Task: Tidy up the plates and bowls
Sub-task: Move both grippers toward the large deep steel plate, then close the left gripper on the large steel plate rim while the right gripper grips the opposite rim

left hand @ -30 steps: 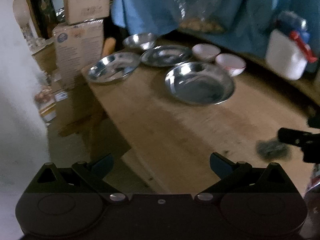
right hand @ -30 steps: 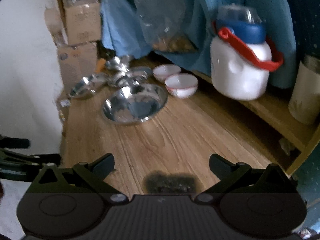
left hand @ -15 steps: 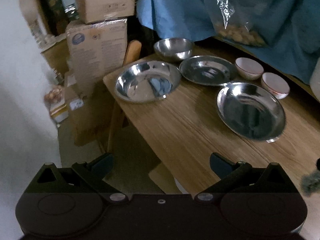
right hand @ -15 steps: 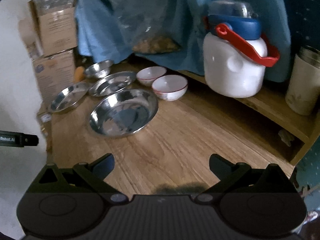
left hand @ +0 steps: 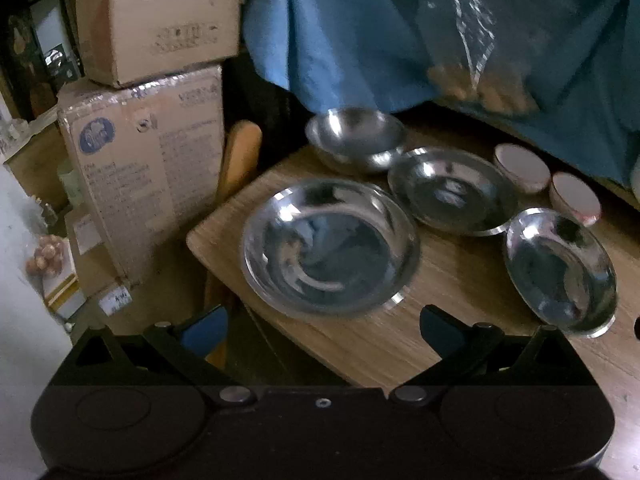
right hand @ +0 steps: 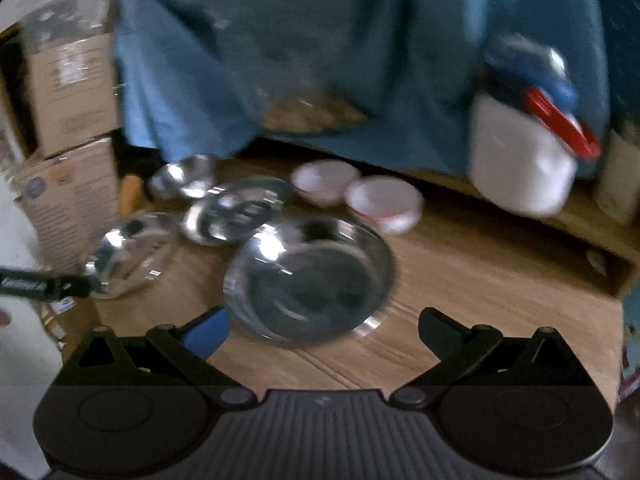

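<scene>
Both grippers spread, empty: left gripper [left hand: 322,318] nears corner plate [left hand: 330,246], right gripper [right hand: 322,326] another plate [right hand: 310,276]. Risk: thin steel rim slips, plate skids off table [left hand: 400,344] edge.

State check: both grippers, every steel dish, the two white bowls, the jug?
left gripper: open, empty
right gripper: open, empty
near-left steel plate: upright, empty
middle steel plate: upright, empty
right steel plate: upright, empty
steel bowl: upright, empty
white bowls: side by side, unstacked
white jug: on shelf, lid on
</scene>
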{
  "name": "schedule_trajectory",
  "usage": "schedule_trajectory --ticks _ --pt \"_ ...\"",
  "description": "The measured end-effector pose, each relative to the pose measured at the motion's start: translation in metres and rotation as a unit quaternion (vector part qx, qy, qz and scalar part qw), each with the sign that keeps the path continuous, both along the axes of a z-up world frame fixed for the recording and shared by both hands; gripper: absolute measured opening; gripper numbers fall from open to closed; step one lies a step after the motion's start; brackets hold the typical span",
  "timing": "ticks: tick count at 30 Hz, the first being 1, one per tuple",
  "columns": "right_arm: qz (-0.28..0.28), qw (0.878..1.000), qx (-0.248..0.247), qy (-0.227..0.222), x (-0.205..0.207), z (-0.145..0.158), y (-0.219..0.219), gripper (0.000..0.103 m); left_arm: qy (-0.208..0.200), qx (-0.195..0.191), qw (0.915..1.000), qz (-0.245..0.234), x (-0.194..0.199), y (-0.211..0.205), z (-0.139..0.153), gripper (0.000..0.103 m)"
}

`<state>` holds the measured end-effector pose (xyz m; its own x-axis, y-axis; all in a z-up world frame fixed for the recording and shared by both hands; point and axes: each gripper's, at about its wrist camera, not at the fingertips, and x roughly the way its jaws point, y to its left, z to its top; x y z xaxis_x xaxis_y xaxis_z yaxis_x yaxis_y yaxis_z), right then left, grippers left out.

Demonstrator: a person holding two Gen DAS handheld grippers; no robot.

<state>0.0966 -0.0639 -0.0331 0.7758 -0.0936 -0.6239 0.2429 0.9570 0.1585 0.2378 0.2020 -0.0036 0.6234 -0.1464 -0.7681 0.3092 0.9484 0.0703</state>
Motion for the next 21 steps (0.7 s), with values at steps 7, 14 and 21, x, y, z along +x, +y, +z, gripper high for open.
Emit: schedule_trajectory --ticks 7,14,21 --pt "0.059 0.998 -0.015 -0.006 0.023 0.011 0.038 0.103 -0.012 0.000 0.9995 0.031 0.022 0.026 0.003 0.102" --pt "0.113 0.993 0.018 -0.007 0.061 0.004 0.070 0.103 0.001 0.035 0.9988 0.034 0.042 0.047 -0.002 0.102" --pt "0.109 0.993 0.024 0.030 0.114 -0.006 0.103 0.103 0.020 0.010 0.9994 -0.026 0.090 0.063 -0.018 0.102"
